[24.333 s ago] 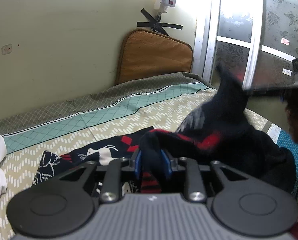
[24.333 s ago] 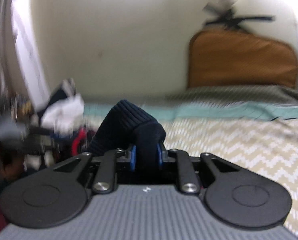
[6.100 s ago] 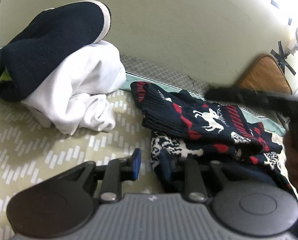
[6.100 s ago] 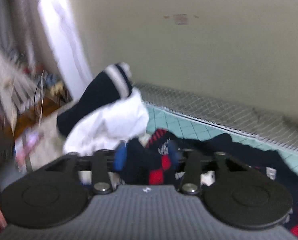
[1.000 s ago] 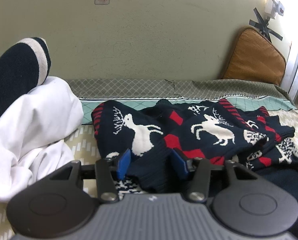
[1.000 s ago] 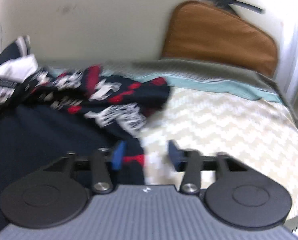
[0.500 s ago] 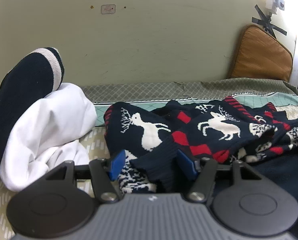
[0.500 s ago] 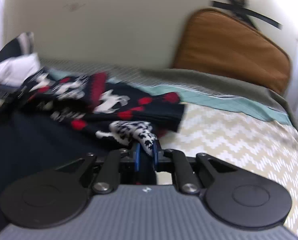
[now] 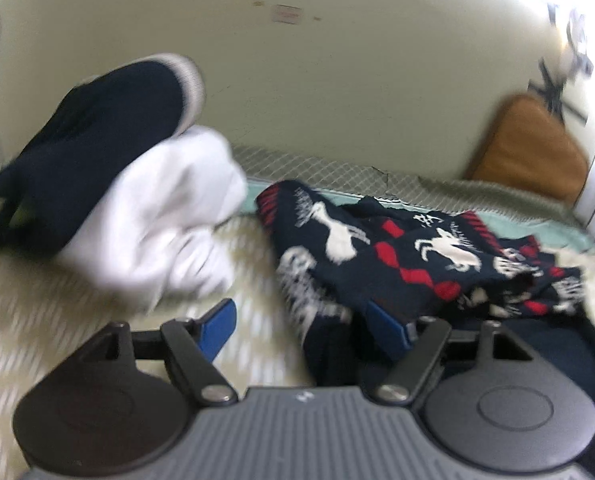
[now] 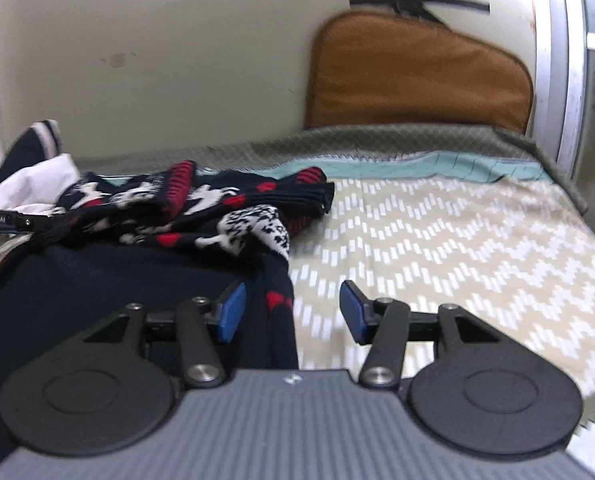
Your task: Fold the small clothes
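Observation:
A dark navy sweater with white reindeer and red diamonds (image 9: 417,252) lies bunched on the bed; it also shows in the right wrist view (image 10: 201,208). My left gripper (image 9: 303,328) is open, its jaws wide apart over the sweater's left edge. My right gripper (image 10: 291,312) is open, with the sweater's plain navy hem lying between its blue pads (image 10: 231,312). The other gripper's black body (image 10: 13,220) shows at the far left of the right wrist view.
A pile of white cloth (image 9: 165,216) and a navy garment with a pale cuff (image 9: 97,128) sits at the left. The bed has a beige zigzag sheet (image 10: 457,232). A brown cushion (image 10: 413,76) leans on the wall. A metal door frame (image 10: 553,60) stands at the right.
My right gripper was shut on the patterned sweater edge half a second ago and has opened, letting it drop. My left gripper has swung left; its view is blurred.

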